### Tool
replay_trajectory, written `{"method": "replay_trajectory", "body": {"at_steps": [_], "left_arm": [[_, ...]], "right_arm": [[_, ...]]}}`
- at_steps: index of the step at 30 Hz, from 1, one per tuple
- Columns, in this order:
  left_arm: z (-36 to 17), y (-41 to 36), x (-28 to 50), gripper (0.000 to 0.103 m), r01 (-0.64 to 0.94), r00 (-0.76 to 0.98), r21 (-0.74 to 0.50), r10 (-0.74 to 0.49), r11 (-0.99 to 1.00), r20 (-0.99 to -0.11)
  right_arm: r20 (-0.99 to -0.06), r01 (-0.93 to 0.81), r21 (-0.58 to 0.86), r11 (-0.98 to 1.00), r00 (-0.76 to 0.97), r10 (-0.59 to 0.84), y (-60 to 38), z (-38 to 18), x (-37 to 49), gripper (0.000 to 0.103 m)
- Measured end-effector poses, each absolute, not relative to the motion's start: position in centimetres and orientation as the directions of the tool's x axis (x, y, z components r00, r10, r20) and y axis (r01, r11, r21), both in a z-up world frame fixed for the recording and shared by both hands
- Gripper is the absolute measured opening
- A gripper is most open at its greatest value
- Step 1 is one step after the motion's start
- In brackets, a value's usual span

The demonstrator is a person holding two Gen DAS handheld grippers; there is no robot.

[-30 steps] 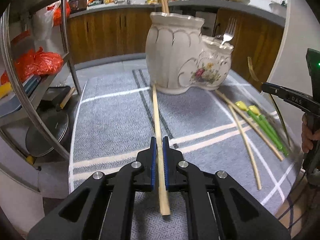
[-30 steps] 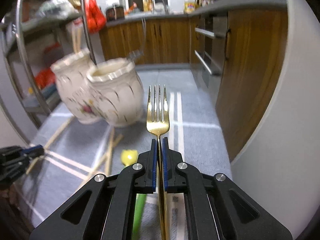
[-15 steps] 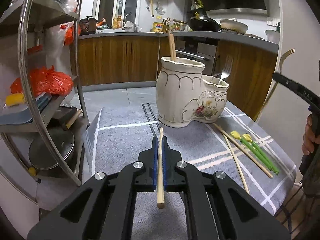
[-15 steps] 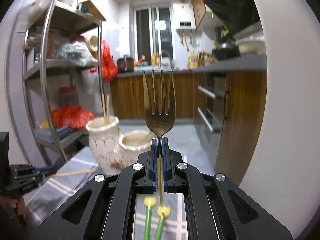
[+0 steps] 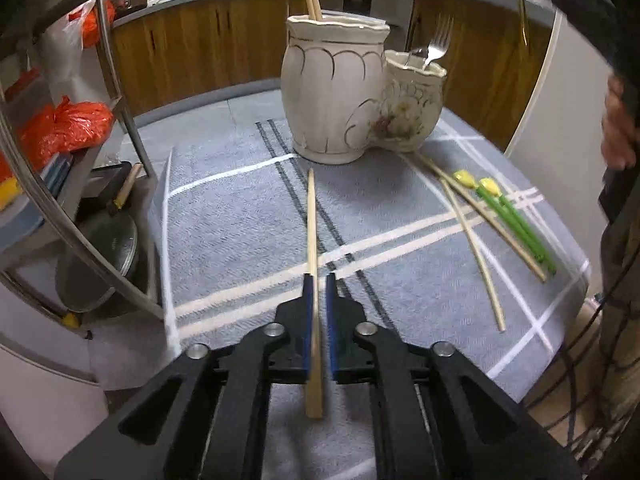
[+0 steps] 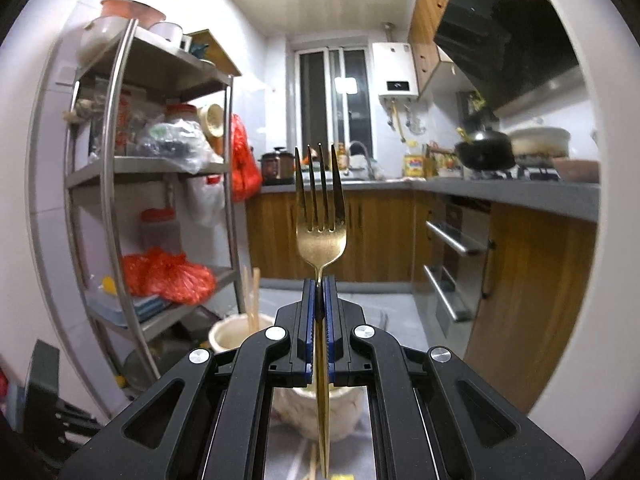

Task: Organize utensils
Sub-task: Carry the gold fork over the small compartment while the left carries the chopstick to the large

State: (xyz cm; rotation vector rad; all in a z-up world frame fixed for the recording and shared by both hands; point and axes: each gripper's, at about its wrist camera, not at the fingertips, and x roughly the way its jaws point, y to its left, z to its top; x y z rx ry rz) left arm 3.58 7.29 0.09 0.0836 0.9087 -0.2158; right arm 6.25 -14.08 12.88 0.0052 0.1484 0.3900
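Observation:
My left gripper [image 5: 318, 280] is shut on a wooden chopstick [image 5: 312, 232] that points at a tall white ceramic holder [image 5: 332, 92] with two chopsticks in it. A shorter floral holder [image 5: 412, 108] joined to its right side holds a silver fork [image 5: 436, 44]. My right gripper [image 6: 319, 282] is shut on a gold fork [image 6: 320, 216], tines up, above the holders [image 6: 236, 332]. Loose chopsticks [image 5: 476, 248] and two green utensils with yellow ends [image 5: 512, 220] lie on the grey cloth [image 5: 240, 220] at the right.
A metal rack [image 5: 80, 160] with orange bags and a pan lid stands left of the table. Wooden kitchen cabinets [image 5: 200, 48] run behind. The table edge is at the right, near my right hand [image 5: 618, 128].
My left gripper tilted down and moved closer to the holders with the chopstick. My right gripper rose with the gold fork upright, now above the holders.

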Motion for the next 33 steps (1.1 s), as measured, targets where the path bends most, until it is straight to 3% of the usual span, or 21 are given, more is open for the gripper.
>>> {"method": "replay_trajectory", "body": {"at_steps": [3, 10, 11, 13, 17, 23, 28, 33], "left_arm": [[0.1, 7.1, 4.5, 0.021, 0.223, 0.583, 0.006, -0.129, 0.975, -0.802], [-2.0, 6.0, 7.1, 0.022, 0.249, 0.520, 0.036, -0.102, 0.968, -0.848], [-2.0, 6.0, 7.3, 0.021, 0.249, 0.519, 0.036, -0.102, 0.968, -0.848], [-2.1, 5.9, 7.6, 0.007, 0.242, 0.523, 0.038, -0.097, 0.970, -0.847], [-1.9, 5.7, 7.4, 0.006, 0.254, 0.539, 0.036, -0.111, 0.966, -0.835], [0.9, 5.6, 4.5, 0.006, 0.318, 0.664, -0.014, -0.233, 0.948, -0.710], [4.9, 4.4, 2.2, 0.006, 0.394, 0.779, -0.003, -0.336, 0.919, -0.529], [8.2, 2.7, 4.1, 0.006, 0.394, 0.843, 0.021, -0.352, 0.919, -0.407]], "right_arm": [[-0.132, -0.397, 0.027, 0.917, 0.908, 0.397, -14.0, 13.3, 6.8, 0.006], [-0.169, -0.428, 0.093, 0.899, 0.883, 0.438, -15.2, 11.8, 8.2, 0.006], [-0.176, -0.431, 0.102, 0.897, 0.879, 0.442, -15.4, 11.5, 8.3, 0.006], [-0.190, -0.431, 0.112, 0.895, 0.875, 0.445, -15.5, 11.1, 8.6, 0.006], [-0.199, -0.426, 0.115, 0.898, 0.875, 0.441, -15.3, 10.7, 8.8, 0.006], [-0.173, -0.422, 0.144, 0.895, 0.879, 0.443, -15.8, 10.7, 8.8, 0.006], [-0.149, -0.441, 0.166, 0.882, 0.873, 0.464, -16.0, 11.0, 9.1, 0.006], [-0.100, -0.458, 0.174, 0.872, 0.873, 0.478, -16.3, 11.6, 10.1, 0.006]]}}
